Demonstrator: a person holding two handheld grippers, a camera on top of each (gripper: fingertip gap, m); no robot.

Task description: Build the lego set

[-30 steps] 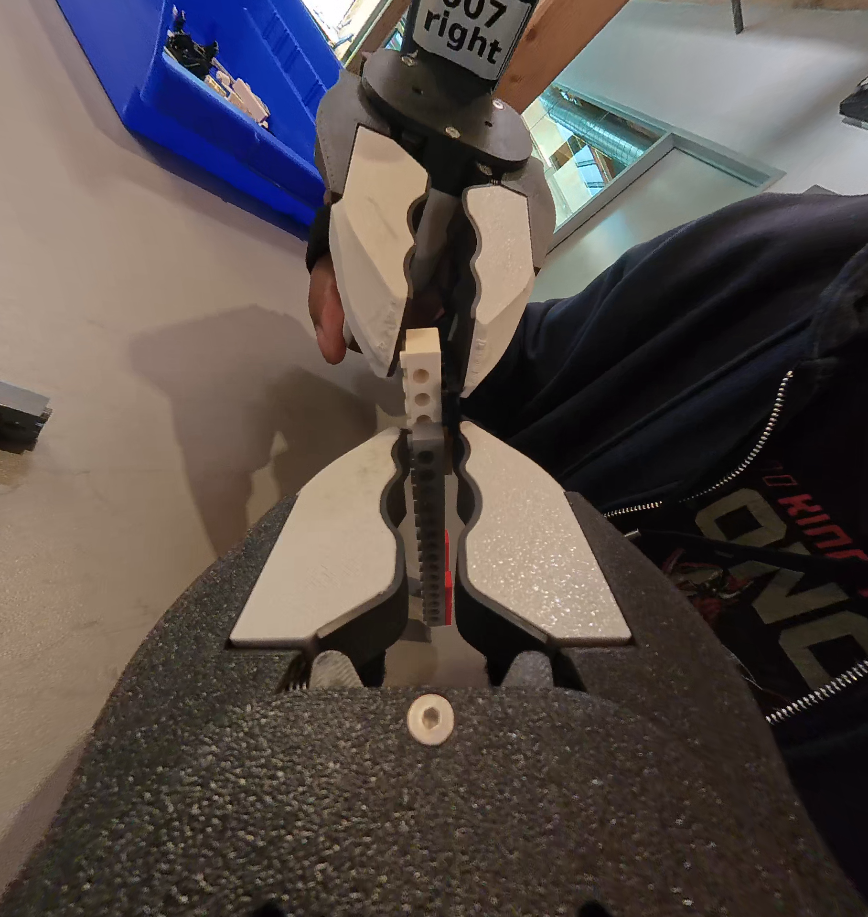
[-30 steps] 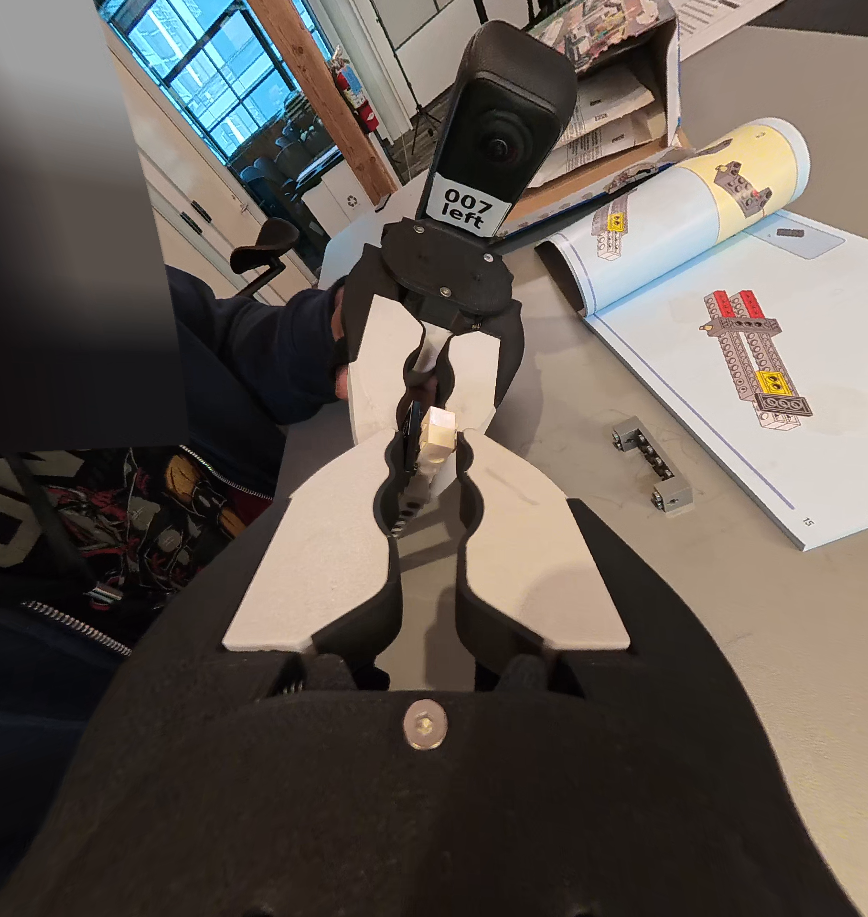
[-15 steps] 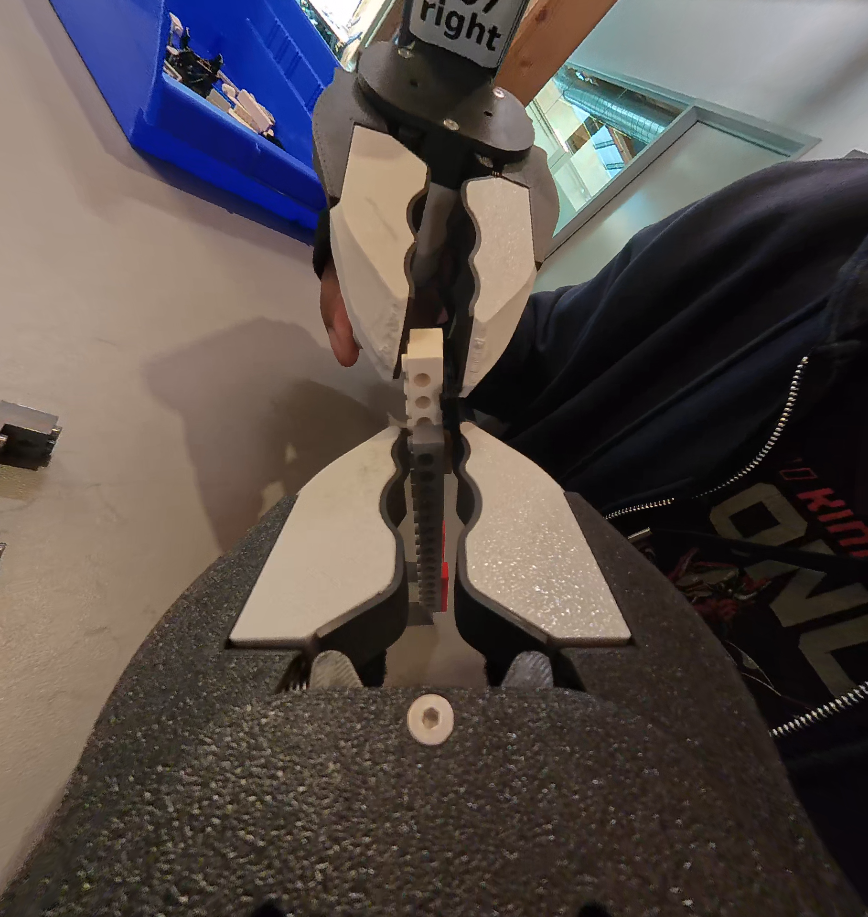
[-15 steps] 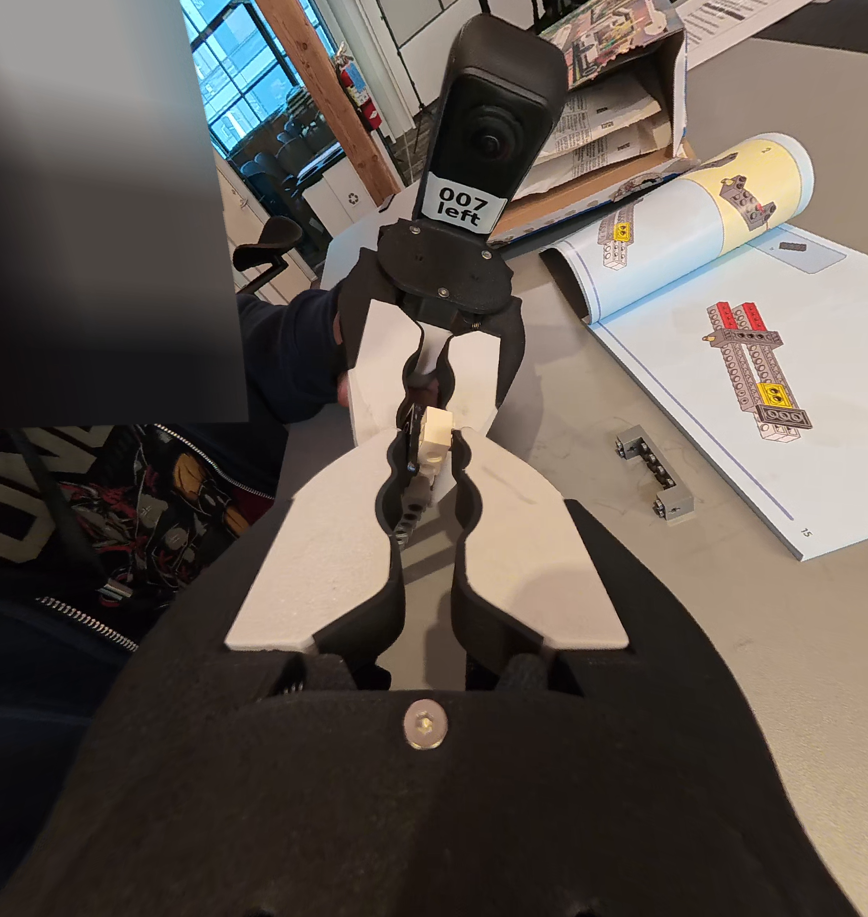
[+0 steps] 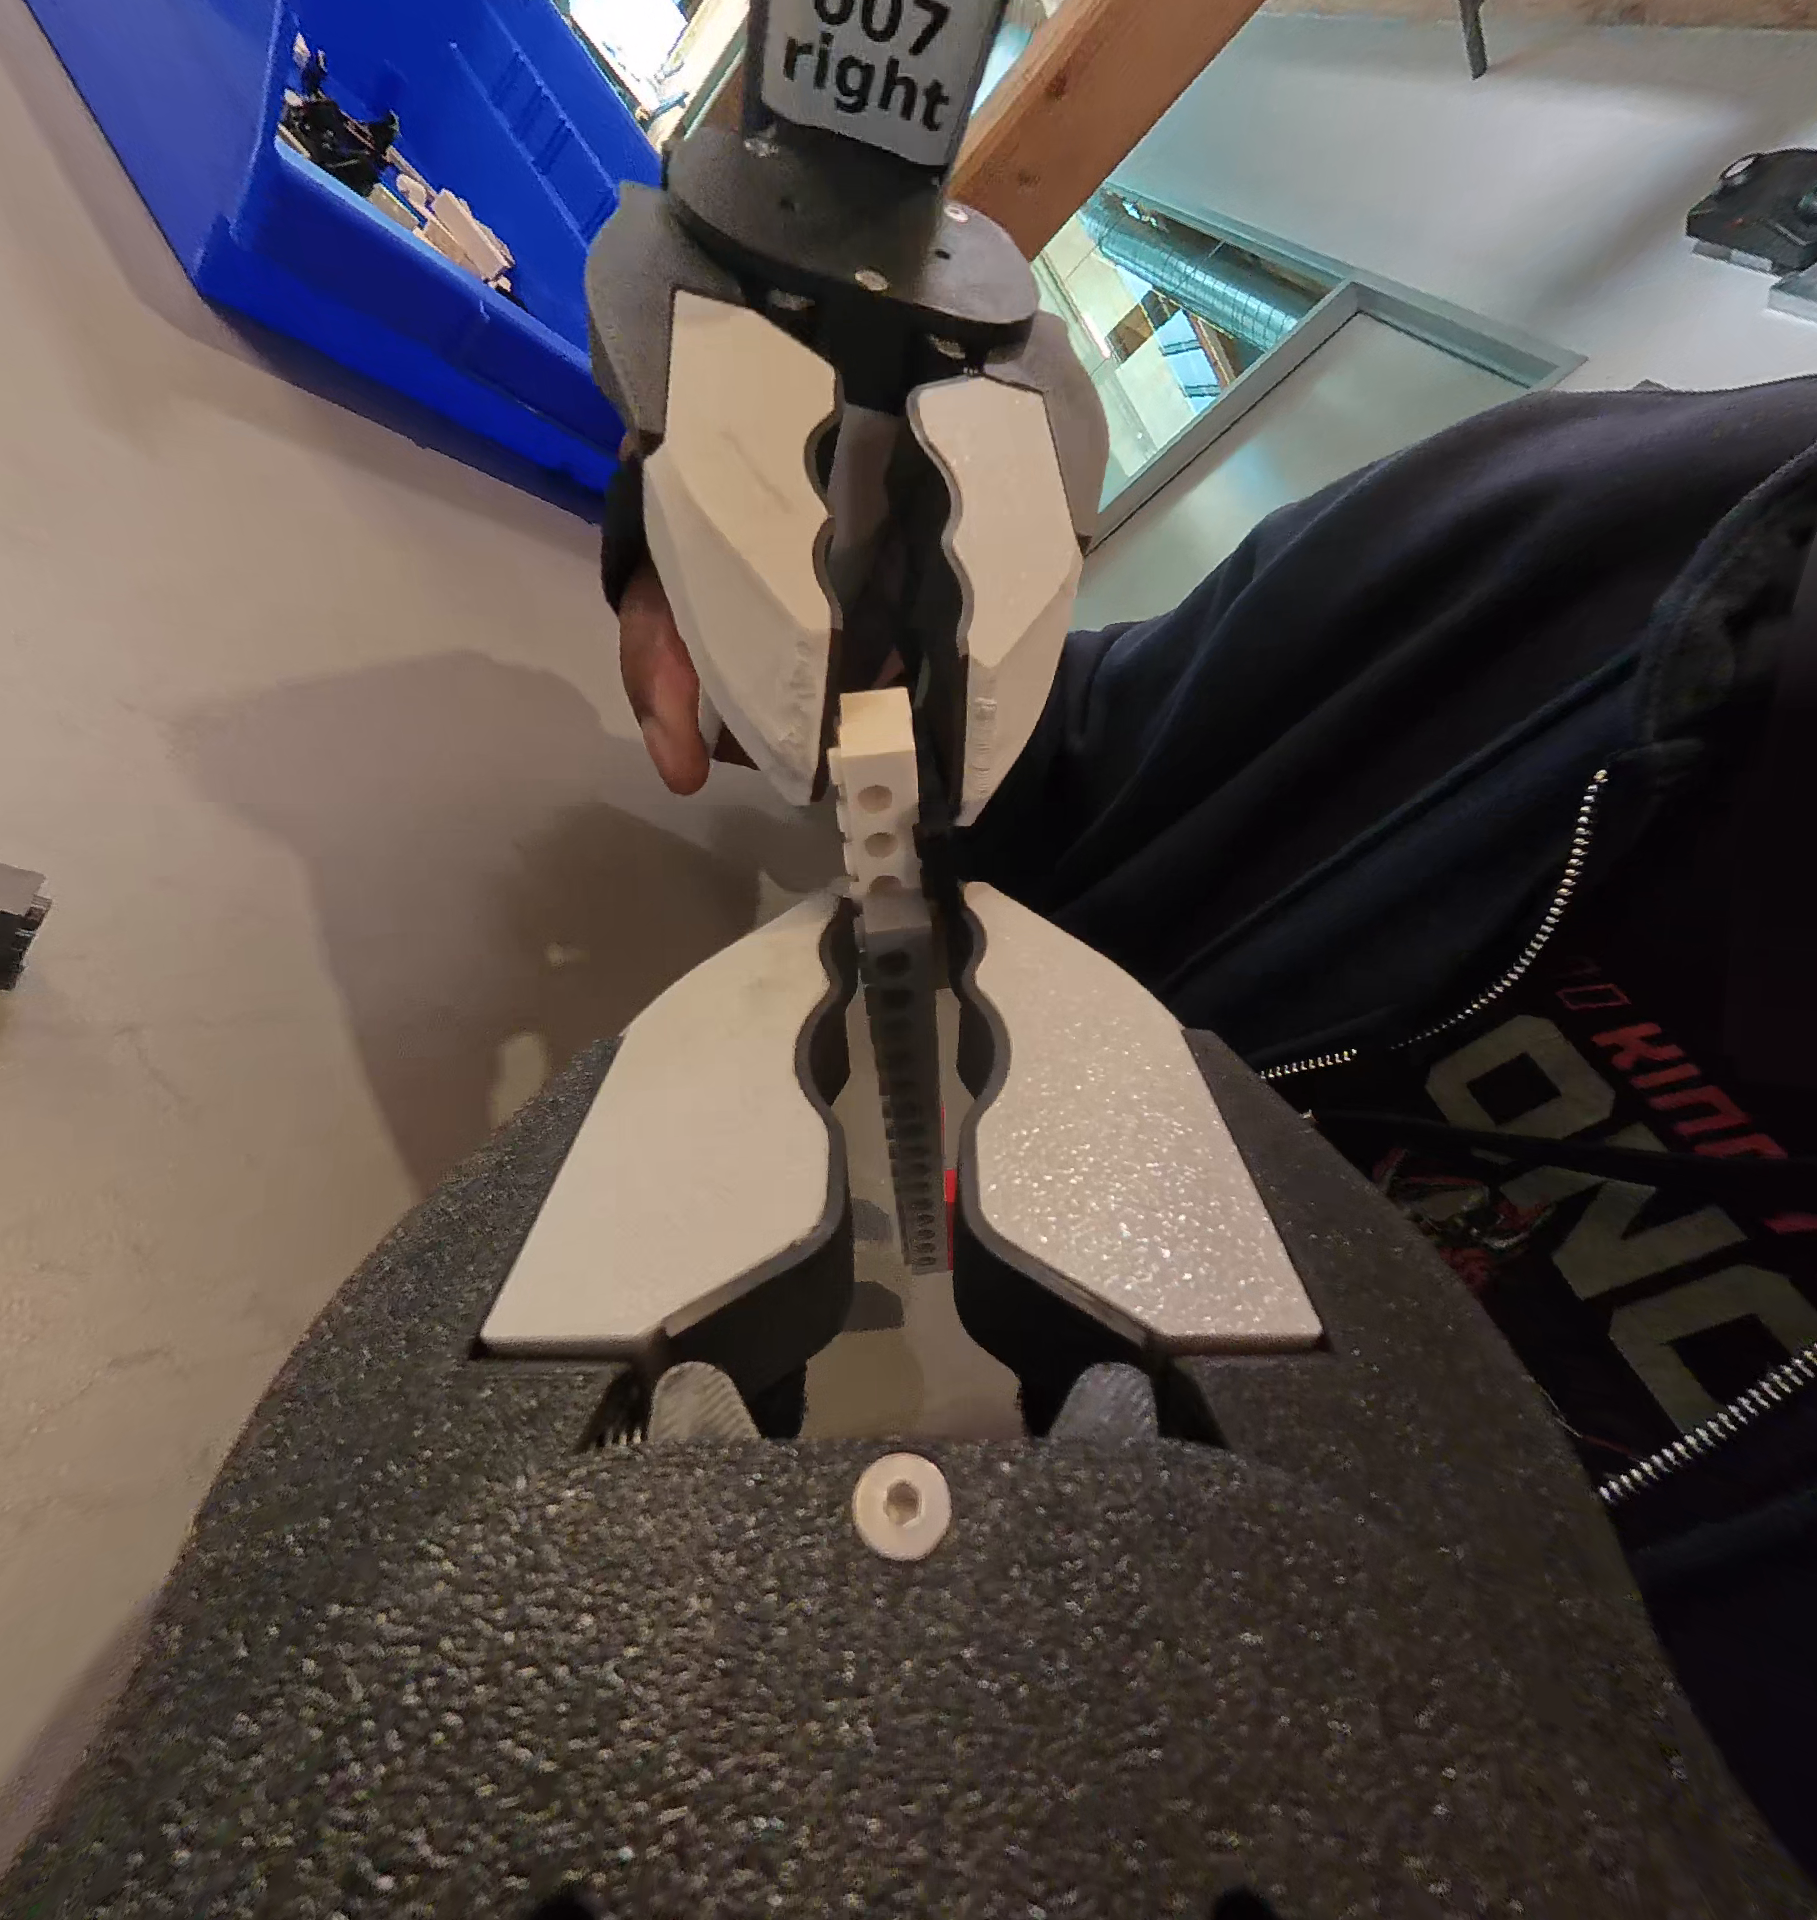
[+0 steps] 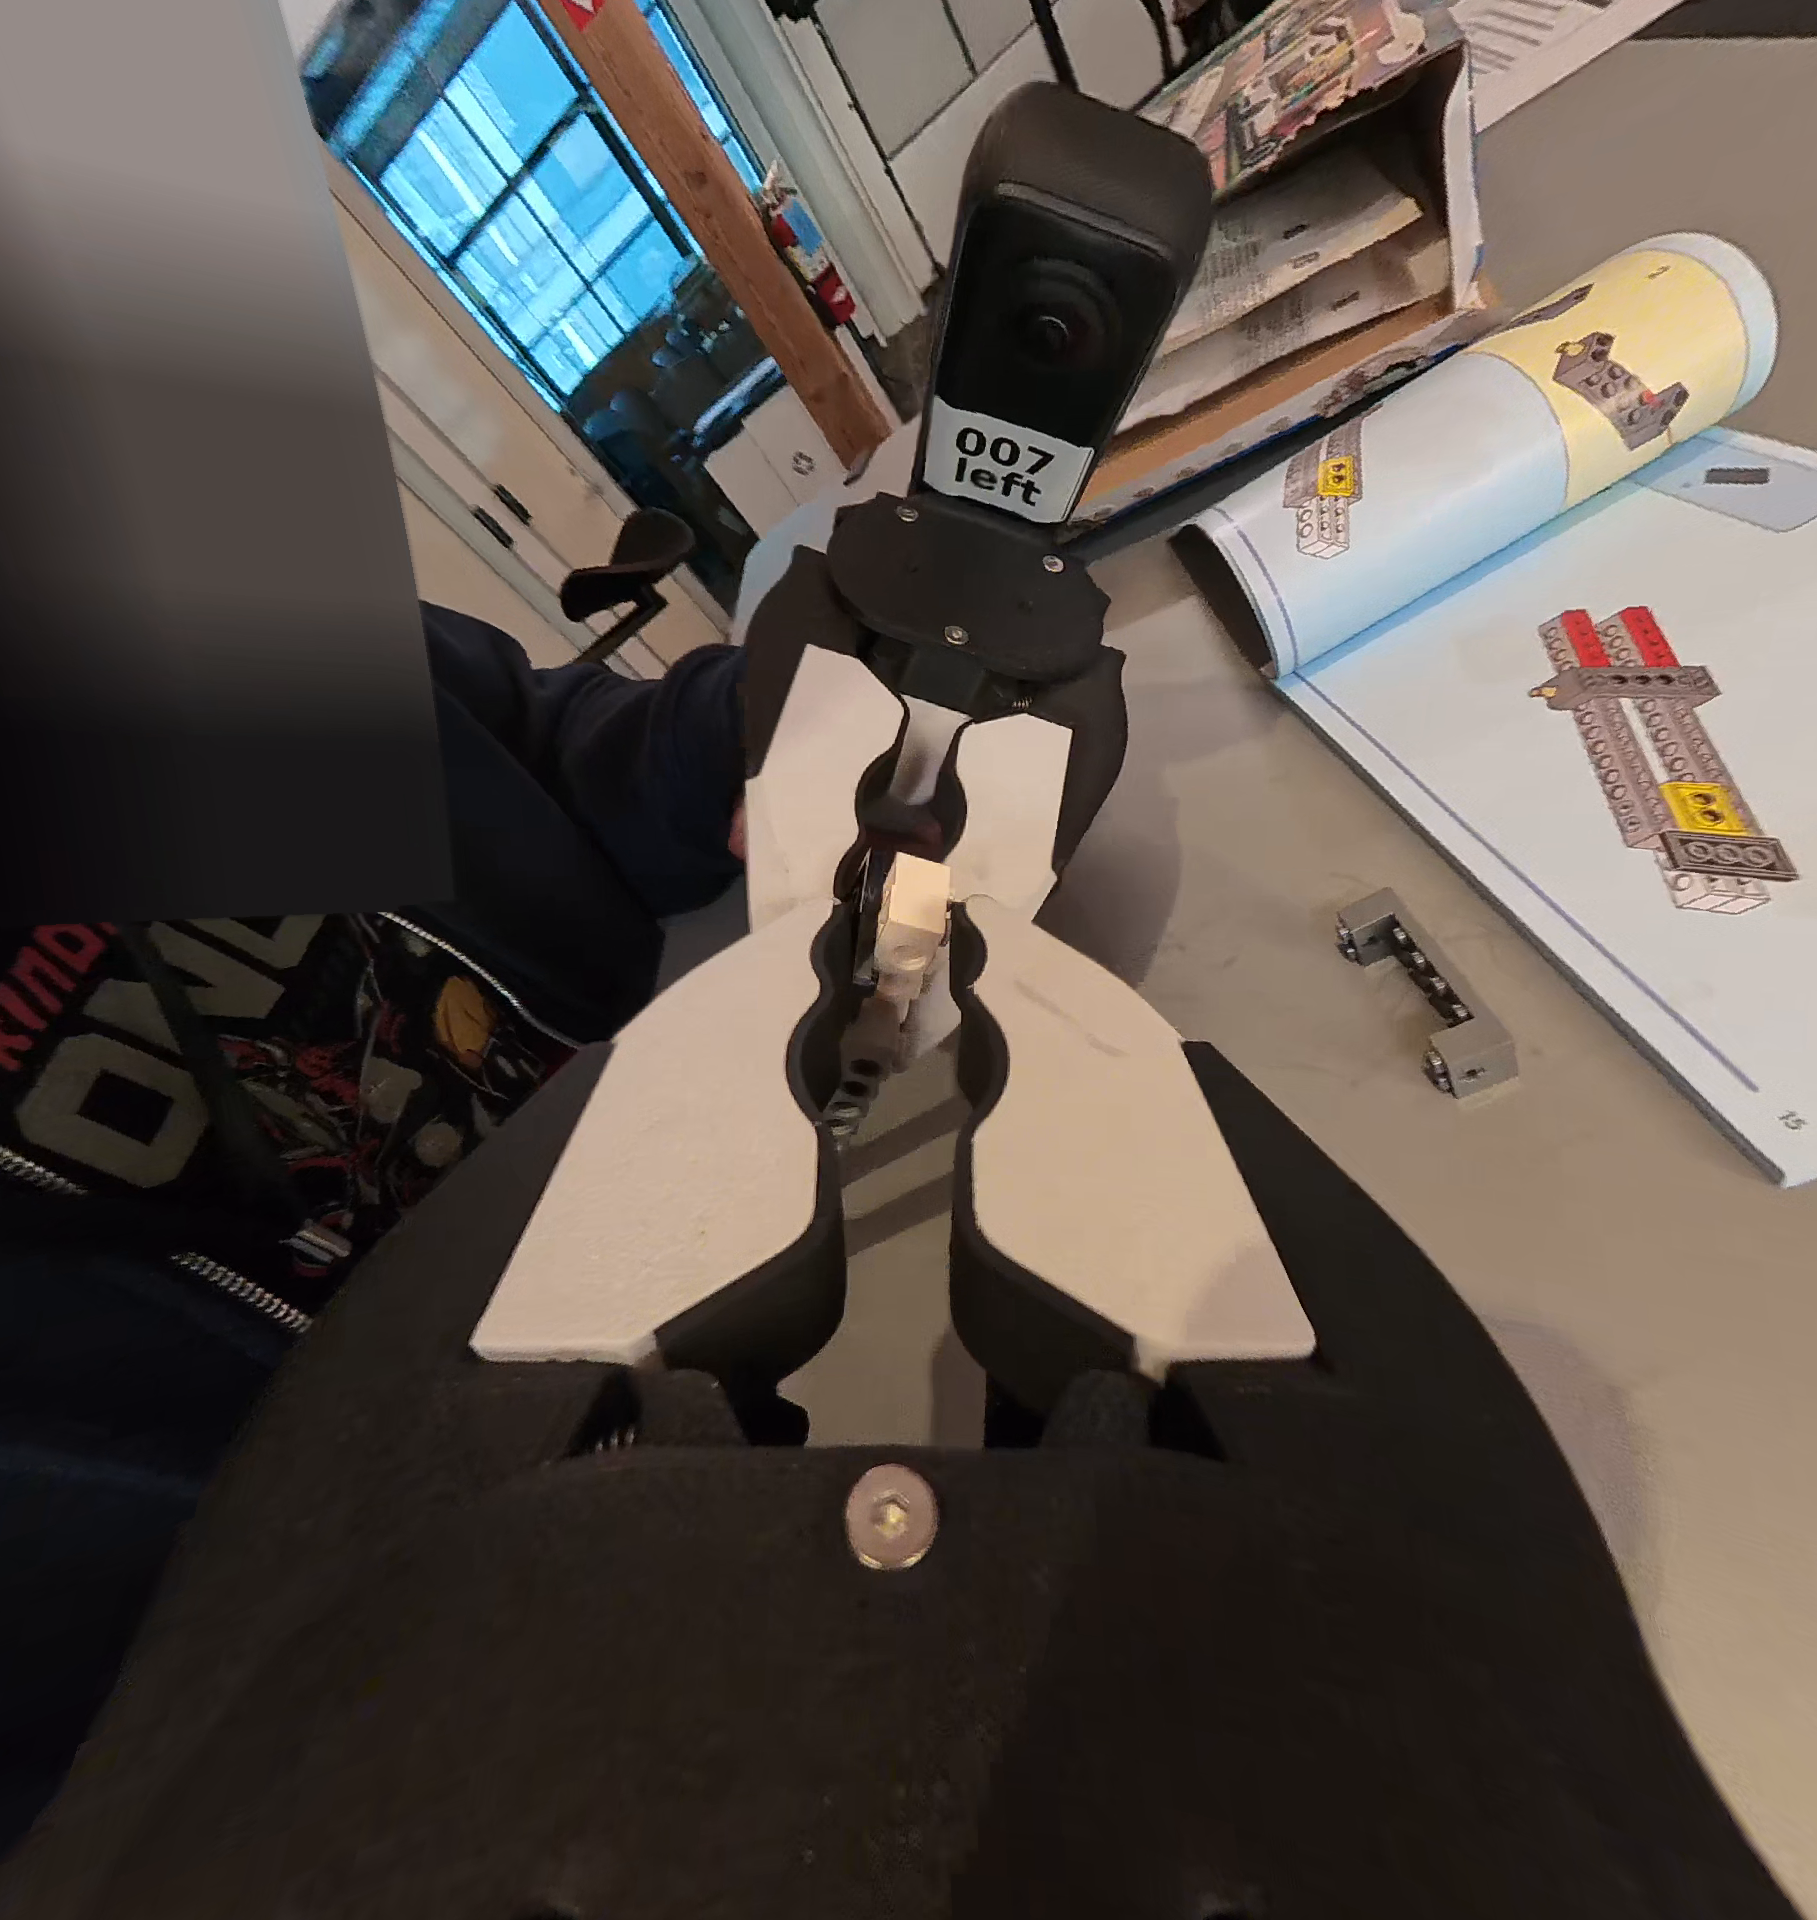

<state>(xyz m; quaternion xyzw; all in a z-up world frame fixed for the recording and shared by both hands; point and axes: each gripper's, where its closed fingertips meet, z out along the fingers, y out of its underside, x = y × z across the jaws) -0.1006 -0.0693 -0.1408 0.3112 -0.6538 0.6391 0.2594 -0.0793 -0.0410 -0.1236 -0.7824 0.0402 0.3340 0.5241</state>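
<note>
Lengthwise, the brick strip [image 5: 902, 1049] runs straight along the left gripper [image 5: 896, 914], grey with a red piece at its near end. Its white end [image 5: 880, 800] points away into the right gripper [image 5: 888, 769]. Both sets of jaws are closed on it, left on the grey part, right on the white end, above the table [image 5: 156, 831]. Since a second ago the grips match; the blue bin [image 5: 364, 229] has slid rightward in view. A grey brick piece [image 6: 1423, 992] lies beside an open booklet [image 6: 1610, 727].

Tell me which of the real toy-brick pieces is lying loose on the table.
The grey bracket-shaped brick piece beside the open instruction booklet. The white holed brick and grey holed beam are up between the hand-held grippers.
</note>
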